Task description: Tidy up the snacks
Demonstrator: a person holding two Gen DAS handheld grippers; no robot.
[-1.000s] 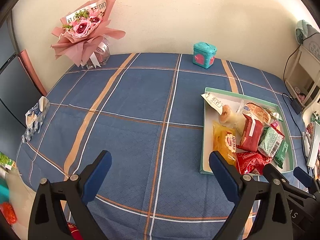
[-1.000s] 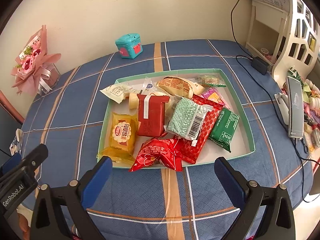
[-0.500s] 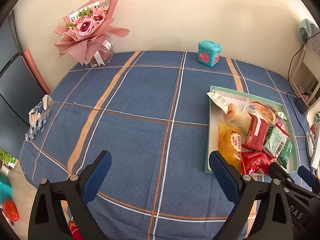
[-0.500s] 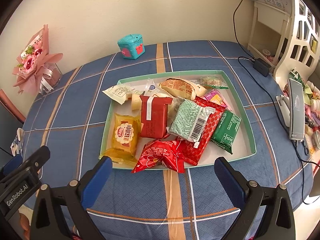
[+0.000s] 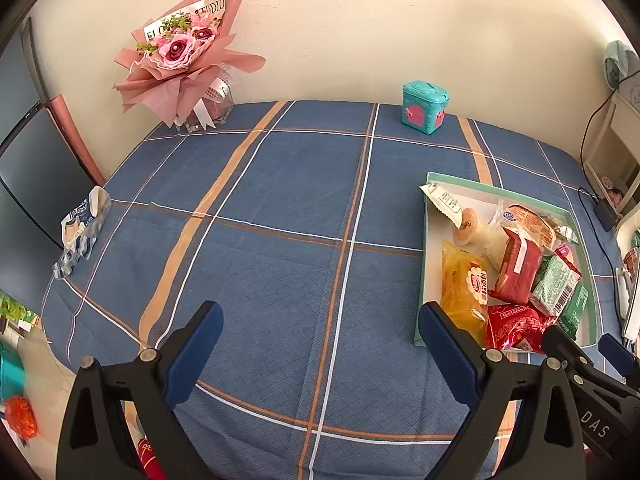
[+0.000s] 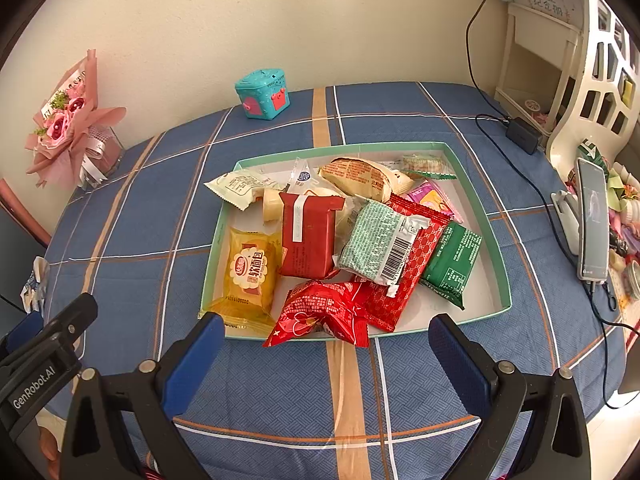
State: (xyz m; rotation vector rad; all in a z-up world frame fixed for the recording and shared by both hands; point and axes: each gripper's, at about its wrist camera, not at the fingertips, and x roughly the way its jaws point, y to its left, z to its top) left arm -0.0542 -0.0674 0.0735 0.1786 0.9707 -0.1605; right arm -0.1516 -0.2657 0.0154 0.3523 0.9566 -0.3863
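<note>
Right tongs [image 6: 320, 360]: apart, empty, hovering just short of the tray's [image 6: 472, 184] near rim. Left tongs [image 5: 320, 344]: apart, empty, over bare cloth left of the tray.

Landmark: the tray, a shallow green-edged box on the blue plaid counter [image 5: 280, 216].

Near rim of tray: a red bag [image 6: 320, 312] hangs over the edge onto the cloth; a yellow cake pack [image 6: 250, 270] lies in the near-left corner, its end also past the rim.

Middle of tray: a red box pack [image 6: 308, 236], a pale green pack [image 6: 378, 242] on top of a flat red pack [image 6: 416, 240], and a dark green pack [image 6: 452, 262] to the right. They overlap, at mixed angles.

Far side of tray: a cream sachet [image 6: 240, 184] pokes over the far-left rim; a tan bun pack [image 6: 362, 176] and a small pink pack [image 6: 432, 198] lie behind.

Beyond the tray: a teal toy box [image 6: 262, 94] by the wall, a bouquet [image 5: 188, 60] far left. A crumpled wrapper [image 5: 80, 232] lies at the counter's left edge, well apart from the tray; whether it counts as a snack I cannot tell.

Judgement: all clear snacks are in or on the tray, none loose on the cloth. That fits a gathering job nearly done, with two or three packs overhanging. It fits equally a pile waiting to be sorted out of the tray. The pictures do not settle which.
</note>
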